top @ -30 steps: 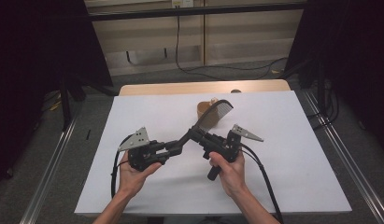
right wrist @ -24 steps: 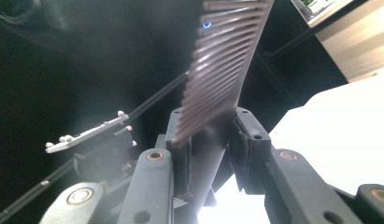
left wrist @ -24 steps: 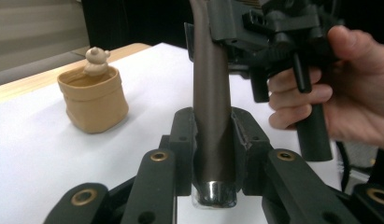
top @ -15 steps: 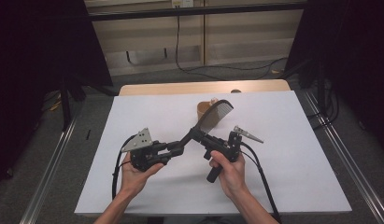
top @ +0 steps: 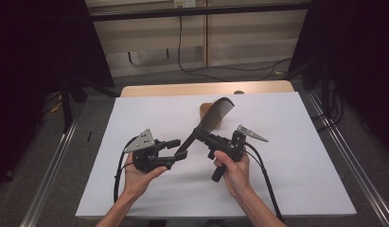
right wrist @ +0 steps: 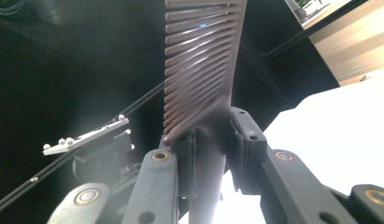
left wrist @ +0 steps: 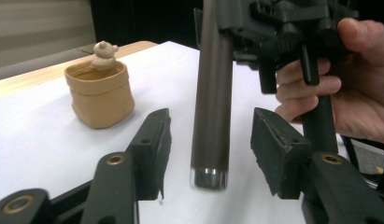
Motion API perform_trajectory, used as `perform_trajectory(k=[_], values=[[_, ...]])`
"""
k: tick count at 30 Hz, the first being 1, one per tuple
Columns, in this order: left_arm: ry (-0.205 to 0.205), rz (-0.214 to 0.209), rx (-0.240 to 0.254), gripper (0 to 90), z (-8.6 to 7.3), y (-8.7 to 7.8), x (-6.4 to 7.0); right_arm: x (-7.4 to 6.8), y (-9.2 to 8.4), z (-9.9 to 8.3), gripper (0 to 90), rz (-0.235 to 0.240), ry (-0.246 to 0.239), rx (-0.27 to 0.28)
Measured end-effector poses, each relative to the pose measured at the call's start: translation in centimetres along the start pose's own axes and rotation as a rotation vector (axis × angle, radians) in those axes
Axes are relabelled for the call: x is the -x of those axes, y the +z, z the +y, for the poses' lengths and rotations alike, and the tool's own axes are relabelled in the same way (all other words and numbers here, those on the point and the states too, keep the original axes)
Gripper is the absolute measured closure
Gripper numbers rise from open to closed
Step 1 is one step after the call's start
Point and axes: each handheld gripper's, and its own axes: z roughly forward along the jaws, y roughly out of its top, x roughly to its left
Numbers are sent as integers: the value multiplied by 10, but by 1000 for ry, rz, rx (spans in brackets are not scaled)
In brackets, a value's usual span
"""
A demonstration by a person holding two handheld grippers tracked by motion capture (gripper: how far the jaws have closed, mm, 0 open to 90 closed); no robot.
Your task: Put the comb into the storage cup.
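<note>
From above we count two grippers over the white bench (top: 135, 113), one dark plastic comb (top: 216, 113) and one tan pouch-shaped holder (top: 205, 109); beside the left gripper (left wrist: 210, 144), just opened, the handle hangs free; the right gripper (right wrist: 213, 140) clamps the comb.

Recording lab or test studio, white board-covered surface (top: 287, 156) on a wooden top, black curtains (top: 36, 71) at both sides, metal floor rails (top: 346, 156), loose cables (top: 220, 71) along a plain panelled wall (top: 251, 45), grey carpet
</note>
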Motion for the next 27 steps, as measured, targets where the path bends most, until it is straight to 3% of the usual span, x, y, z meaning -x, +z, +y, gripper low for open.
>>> perform_trajectory(k=[5, 10, 15, 20, 22, 25, 27], values=[[-16, 58, -17, 193, -2, -1, -2, 0, 1, 7, 733, -13, -39, -7], [-21, 90, -9, 79, -4, -4, -4, 2, 1, 16, 733, -33, -82, -17], [-34, 94, 5, 67, -5, -10, -4, 4, 0, 25, 733, -54, -141, -32], [-26, 148, 35, 39, -9, -18, -3, 4, -2, 36, 734, -69, -197, -40], [-5, 175, 41, 36, -11, -21, -3, 5, -3, 40, 734, -77, -202, -37], [-4, 180, 47, 36, -13, -24, -3, 7, -5, 45, 734, -90, -218, -40], [1, 211, 58, 36, -15, -25, -3, 8, -5, 47, 734, -95, -229, -43]])
